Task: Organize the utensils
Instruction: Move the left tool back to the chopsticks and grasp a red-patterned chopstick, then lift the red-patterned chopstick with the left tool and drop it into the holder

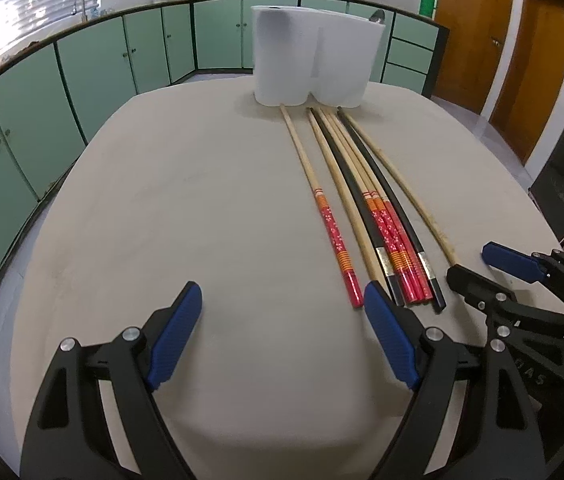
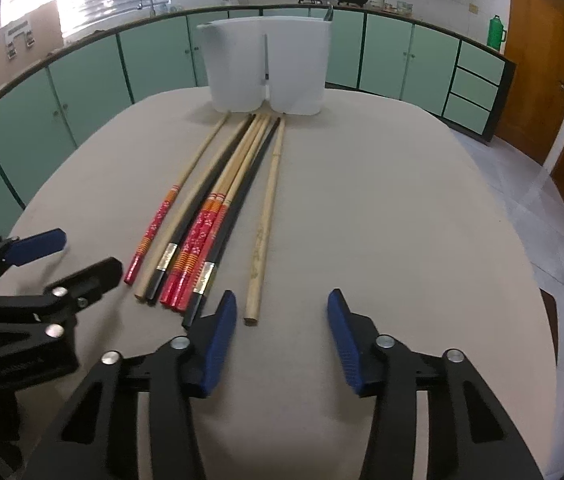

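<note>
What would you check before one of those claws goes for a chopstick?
1. Left claw open with nothing in it: ok.
2. Right claw open with nothing in it: ok.
3. Chopsticks lying flat on the table, within view of both claws: ok.
4. One stick easy to take alone: the plain wooden chopstick lies apart at the right of the bundle: ok.
5. White holder upright at the far end of the table: ok.
6. Room inside the holder: cannot tell; only a spoon tip shows above its rim.
</note>
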Tool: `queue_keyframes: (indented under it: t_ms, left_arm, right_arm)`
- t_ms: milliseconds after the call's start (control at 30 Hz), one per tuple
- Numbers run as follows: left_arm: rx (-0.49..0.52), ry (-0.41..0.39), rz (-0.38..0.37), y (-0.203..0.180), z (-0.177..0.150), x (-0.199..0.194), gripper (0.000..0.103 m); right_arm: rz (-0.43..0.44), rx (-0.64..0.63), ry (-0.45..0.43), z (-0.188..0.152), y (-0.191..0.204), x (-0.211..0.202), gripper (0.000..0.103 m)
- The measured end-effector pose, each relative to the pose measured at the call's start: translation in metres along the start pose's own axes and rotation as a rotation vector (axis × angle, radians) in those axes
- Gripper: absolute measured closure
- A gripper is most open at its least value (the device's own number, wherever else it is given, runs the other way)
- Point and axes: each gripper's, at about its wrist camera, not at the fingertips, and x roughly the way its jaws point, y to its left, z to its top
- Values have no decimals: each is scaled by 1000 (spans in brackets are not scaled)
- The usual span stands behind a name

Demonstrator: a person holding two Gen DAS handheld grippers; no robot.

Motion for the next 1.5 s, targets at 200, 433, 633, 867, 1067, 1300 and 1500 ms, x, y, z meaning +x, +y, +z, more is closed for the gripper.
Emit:
queue_keyframes:
  t_ms: [200, 433, 633, 867, 1067, 1300, 1500]
  left_arm:
    - [14, 36, 23, -5, 2, 11, 22]
    - [-18, 26, 26, 1, 2, 9, 37]
    - [-19, 11, -5, 0, 4, 8, 66]
    - [-16, 11, -44, -9, 6, 10, 98]
    - [-42, 3, -67, -5, 7, 5, 98]
    - [-15, -67, -47, -2, 20, -24, 98]
    - [2, -164, -53, -1, 37, -62, 98]
  right_arm:
    - [6, 7, -3, -1, -1, -1, 58]
    - [22, -29, -4, 0, 7, 0, 75]
    - [33, -59, -5, 1, 16, 0, 94]
    - [46, -36, -10, 1, 11, -2, 95]
    - [54, -9, -42, 3, 4, -11, 95]
    - [52, -11, -101, 16, 0, -31, 95]
    - [63, -2, -171, 31, -6, -58, 96]
